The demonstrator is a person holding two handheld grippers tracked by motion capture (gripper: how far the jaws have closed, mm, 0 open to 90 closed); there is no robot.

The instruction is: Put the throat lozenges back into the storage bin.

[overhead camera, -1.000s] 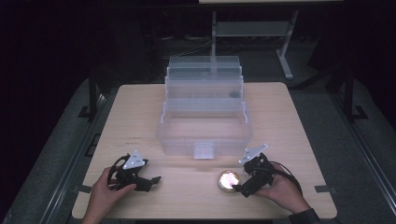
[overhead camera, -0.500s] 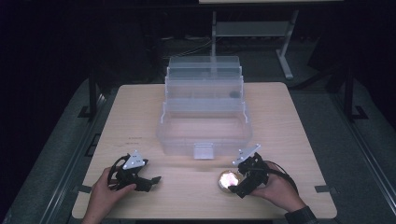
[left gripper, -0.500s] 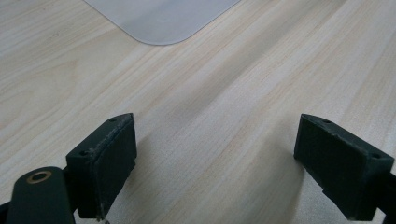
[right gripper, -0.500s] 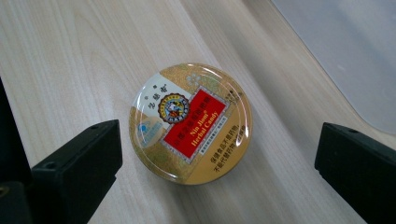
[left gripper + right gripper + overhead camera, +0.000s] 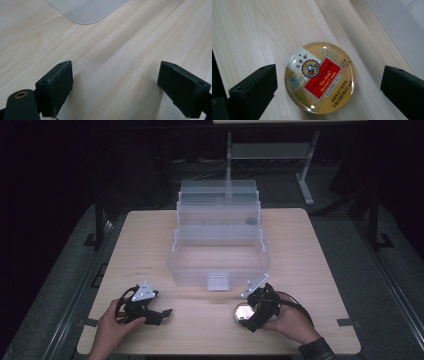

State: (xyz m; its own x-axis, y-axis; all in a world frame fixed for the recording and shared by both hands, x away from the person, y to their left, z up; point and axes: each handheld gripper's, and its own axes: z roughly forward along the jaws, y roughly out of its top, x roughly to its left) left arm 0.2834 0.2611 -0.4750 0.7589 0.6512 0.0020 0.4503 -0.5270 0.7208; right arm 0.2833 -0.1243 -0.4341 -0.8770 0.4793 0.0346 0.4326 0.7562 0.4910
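A round gold candy tin point(image 5: 320, 77) with a red label lies flat on the wooden table point(image 5: 310, 250), near the front edge right of centre; it is the bright disc point(image 5: 243, 311) in the high view. My right gripper point(image 5: 248, 317) is open around the tin, one jaw on each side, neither touching it point(image 5: 328, 93). My left gripper point(image 5: 161, 315) rests open at the front left, with bare wood between its jaws point(image 5: 115, 92). A clear plastic tiered organiser box point(image 5: 219, 235) stands open in the middle of the table.
The box's front latch point(image 5: 218, 281) faces the person, just beyond both grippers. A pale rounded corner of the box point(image 5: 86, 10) shows ahead of the left gripper. A metal stand point(image 5: 305, 165) is on the dark floor behind the table.
My right gripper has moved left and slightly forward, closing in on the tin so that its jaws now straddle it. The left gripper has stayed put.
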